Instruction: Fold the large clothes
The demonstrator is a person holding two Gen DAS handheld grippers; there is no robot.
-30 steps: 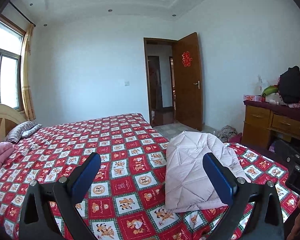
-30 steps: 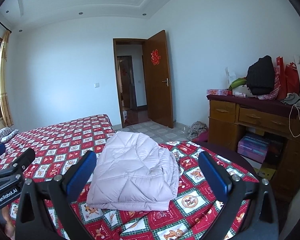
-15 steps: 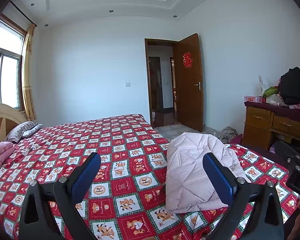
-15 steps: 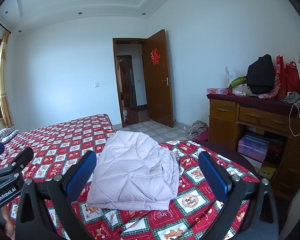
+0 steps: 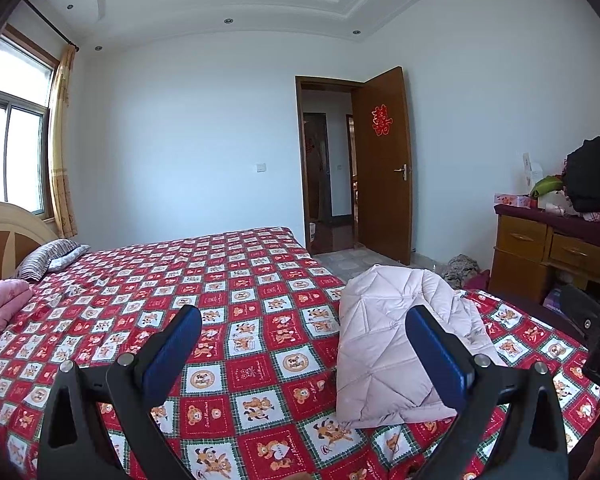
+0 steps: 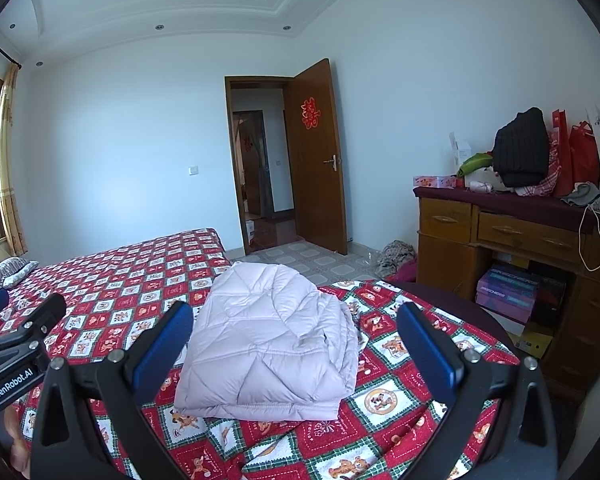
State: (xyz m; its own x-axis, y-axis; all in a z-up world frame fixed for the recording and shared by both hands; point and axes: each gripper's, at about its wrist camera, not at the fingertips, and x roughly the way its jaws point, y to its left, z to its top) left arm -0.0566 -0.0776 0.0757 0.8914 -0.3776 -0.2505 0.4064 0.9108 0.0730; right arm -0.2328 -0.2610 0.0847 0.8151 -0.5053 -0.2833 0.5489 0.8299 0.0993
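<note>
A pale pink quilted jacket [image 6: 276, 336] lies folded in a compact bundle near the foot corner of the bed [image 6: 132, 276]; it also shows in the left wrist view as the jacket [image 5: 395, 336]. My right gripper [image 6: 294, 332] is held open above the bed, short of the jacket, with nothing between its blue pads. My left gripper [image 5: 303, 340] is open too, to the left of the bundle and back from it. Each gripper's body shows at the edge of the other's view.
The bed has a red bear-print cover [image 5: 228, 280]. A striped pillow [image 5: 48, 256] and pink bedding [image 5: 0, 304] lie at its head. A wooden dresser [image 6: 511, 248] piled with bags and clothes stands right. An open door [image 6: 315, 156] faces the tiled floor.
Both views have shifted very slightly; the jacket stays put and both grippers stay open.
</note>
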